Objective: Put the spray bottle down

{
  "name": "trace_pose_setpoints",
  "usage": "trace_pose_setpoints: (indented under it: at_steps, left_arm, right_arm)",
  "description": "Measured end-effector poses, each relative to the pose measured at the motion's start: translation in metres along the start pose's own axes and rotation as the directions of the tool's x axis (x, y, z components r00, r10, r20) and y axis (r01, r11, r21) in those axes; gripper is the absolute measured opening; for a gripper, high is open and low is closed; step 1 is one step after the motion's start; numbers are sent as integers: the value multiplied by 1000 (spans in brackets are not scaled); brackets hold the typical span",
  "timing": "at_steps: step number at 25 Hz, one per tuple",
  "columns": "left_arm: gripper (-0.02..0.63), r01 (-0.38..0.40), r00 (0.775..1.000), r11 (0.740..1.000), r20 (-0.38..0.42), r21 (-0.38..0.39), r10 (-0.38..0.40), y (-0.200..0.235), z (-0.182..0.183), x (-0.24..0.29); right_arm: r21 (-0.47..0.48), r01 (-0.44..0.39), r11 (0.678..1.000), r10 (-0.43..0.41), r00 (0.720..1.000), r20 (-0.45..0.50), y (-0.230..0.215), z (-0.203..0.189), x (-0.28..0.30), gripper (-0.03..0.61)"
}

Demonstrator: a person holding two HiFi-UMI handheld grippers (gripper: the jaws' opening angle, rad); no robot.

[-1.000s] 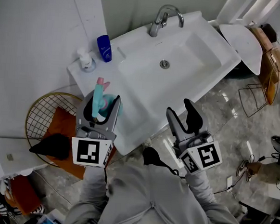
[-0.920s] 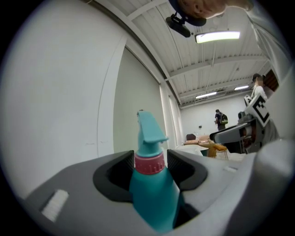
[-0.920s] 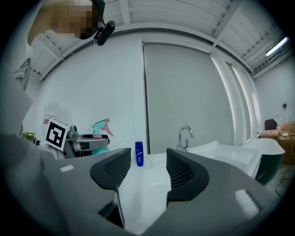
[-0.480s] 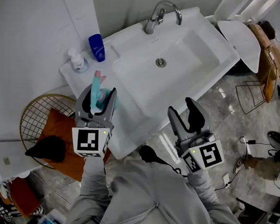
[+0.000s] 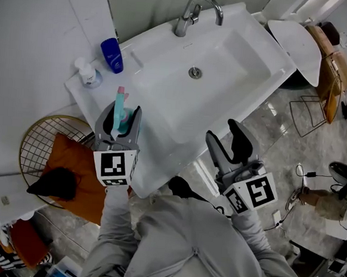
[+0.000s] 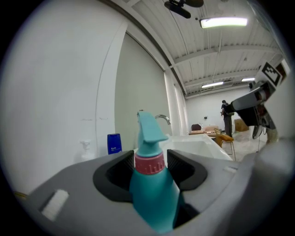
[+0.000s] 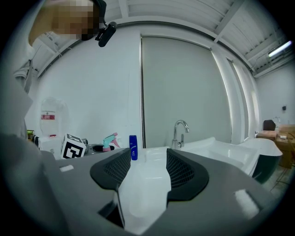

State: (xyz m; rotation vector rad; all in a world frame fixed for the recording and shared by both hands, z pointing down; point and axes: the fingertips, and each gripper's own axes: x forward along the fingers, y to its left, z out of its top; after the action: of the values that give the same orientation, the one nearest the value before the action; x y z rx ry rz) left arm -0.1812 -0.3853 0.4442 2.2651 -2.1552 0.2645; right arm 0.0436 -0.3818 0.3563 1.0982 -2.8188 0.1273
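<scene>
The left claw (image 5: 121, 120) is clenched on the spray bottle (image 5: 119, 104), its 2 jaws pressing the teal body just under the pink collar. That high grip keeps the bottle upright, nozzle up, so it can go down on its base. The bottle hangs over the sink's (image 5: 227, 61) near-left edge, on the flat ledge side and not over the basin. This looks like the spot chosen for it, since the blue bottle (image 5: 111, 55) and the soap pump (image 5: 87, 72) already stand further along that ledge toward the far-left corner. Whether the base touches the ledge yet is hard to tell, as the claw covers it from above.

The left forearm reaches forward from the body with the claw pointing toward the wall, marker cube facing up. The right claw (image 5: 224, 136) is released, jaws apart with nothing but the white sink seen between them. It is held off the sink's near edge, well apart from the bottle, out of the way of the set-down.
</scene>
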Motion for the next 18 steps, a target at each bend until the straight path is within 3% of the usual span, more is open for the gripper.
trace_pose_setpoints:
  at_steps: [18]
  left_arm:
    - [276, 2, 1000, 998, 6, -58, -1, -5, -18, 15]
  right_arm:
    - [-10, -9, 1000, 8, 1000, -23, -3, -4, 6, 222]
